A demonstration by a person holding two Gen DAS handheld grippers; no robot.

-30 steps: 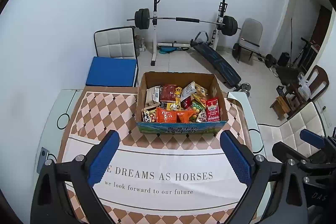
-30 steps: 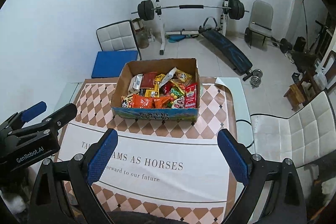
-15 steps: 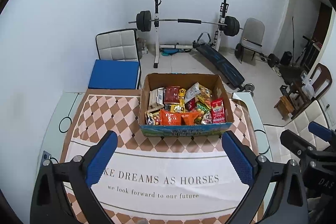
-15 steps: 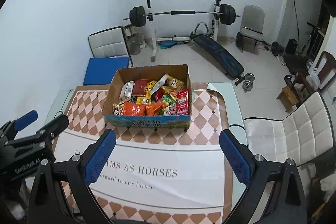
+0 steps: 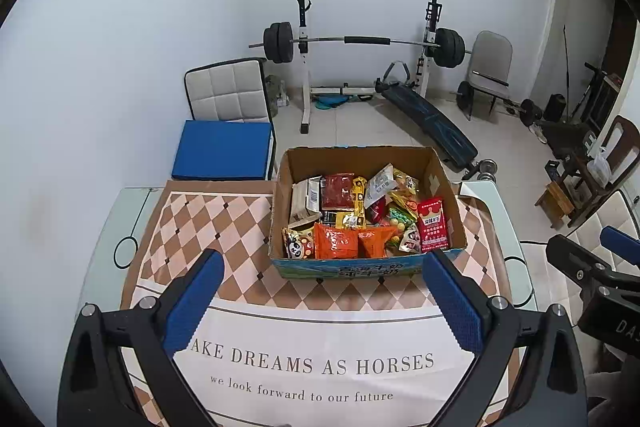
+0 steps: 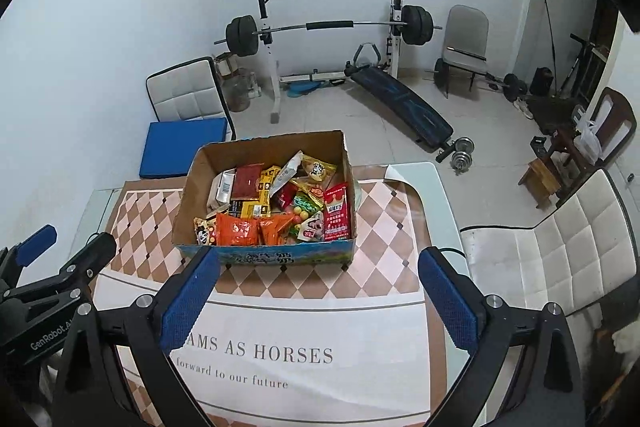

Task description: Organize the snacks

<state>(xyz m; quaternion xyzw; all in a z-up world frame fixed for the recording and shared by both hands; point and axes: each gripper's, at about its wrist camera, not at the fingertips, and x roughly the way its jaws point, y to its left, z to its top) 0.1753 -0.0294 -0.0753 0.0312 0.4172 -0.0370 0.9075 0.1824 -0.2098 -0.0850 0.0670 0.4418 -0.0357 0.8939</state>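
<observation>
An open cardboard box (image 5: 438, 173) full of several snack packets stands on the table's far half; it also shows in the right wrist view (image 6: 200, 179). Among the packets are an orange bag (image 5: 335, 242), a red carton (image 5: 432, 223) and a dark red packet (image 5: 338, 191). My left gripper (image 5: 322, 269) is open and empty, held above the cloth in front of the box. My right gripper (image 6: 318, 269) is open and empty, also just short of the box. Each gripper shows at the edge of the other's view.
The table carries a checkered cloth (image 5: 208, 227) with printed words. Behind it are a chair with a blue cushion (image 5: 222, 149), a barbell rack (image 5: 360, 41) and a bench (image 5: 430, 125). A white chair (image 6: 560, 255) stands at the right.
Both grippers have come closer to the box, which sits nearer and larger in both views. Both stay open and empty.
</observation>
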